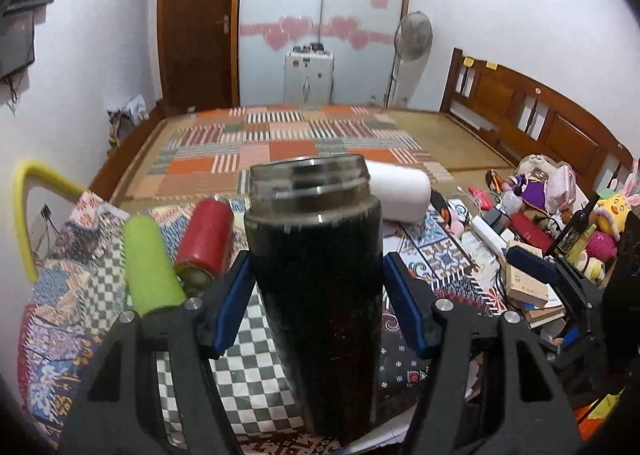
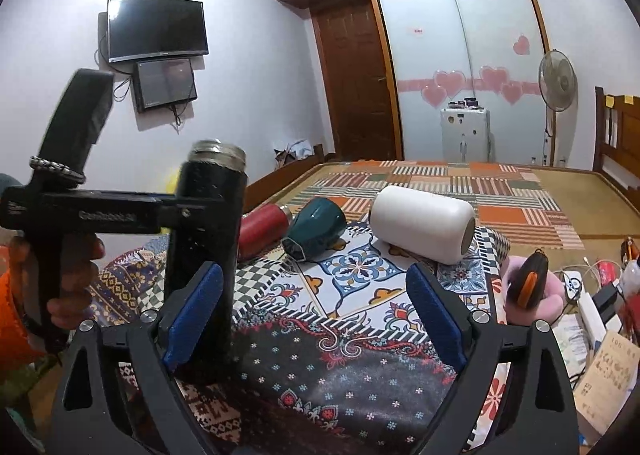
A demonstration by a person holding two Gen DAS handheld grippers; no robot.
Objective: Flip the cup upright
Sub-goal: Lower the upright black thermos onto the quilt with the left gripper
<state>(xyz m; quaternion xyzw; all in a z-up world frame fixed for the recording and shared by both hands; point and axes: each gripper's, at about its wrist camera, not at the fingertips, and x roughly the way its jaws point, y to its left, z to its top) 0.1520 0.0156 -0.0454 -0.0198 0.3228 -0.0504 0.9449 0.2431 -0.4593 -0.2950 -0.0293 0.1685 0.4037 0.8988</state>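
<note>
Left tool (image 1: 316,283) brackets the black cup (image 1: 316,255): blue pads sit at both sides of the mid-body, contact looks snug on the left pad, a sliver of gap on the right, so I cannot tell if it is truly clamped. Black cup stands upright, threaded metal mouth up, on the patterned cloth (image 2: 340,367) over the table. Right tool (image 2: 316,319) is spread wide, holding nothing, aimed at the cloth just right of the cup.

Handling, judged: rigid insulated steel body, likely moderate weight, tall and narrow so tippy on soft cloth; textured dark sleeve should grip fine, bare metal neck slicker. Best hold is mid-body across the sleeve, not the threads.

Count: cups and flasks five in all; one black upright, one red flask (image 2: 262,229) lying, one dark green cup (image 2: 318,227) tipped on its side, one white cup (image 2: 420,229) lying, one lime-green cylinder (image 1: 150,265) lying. Tools two.
</note>
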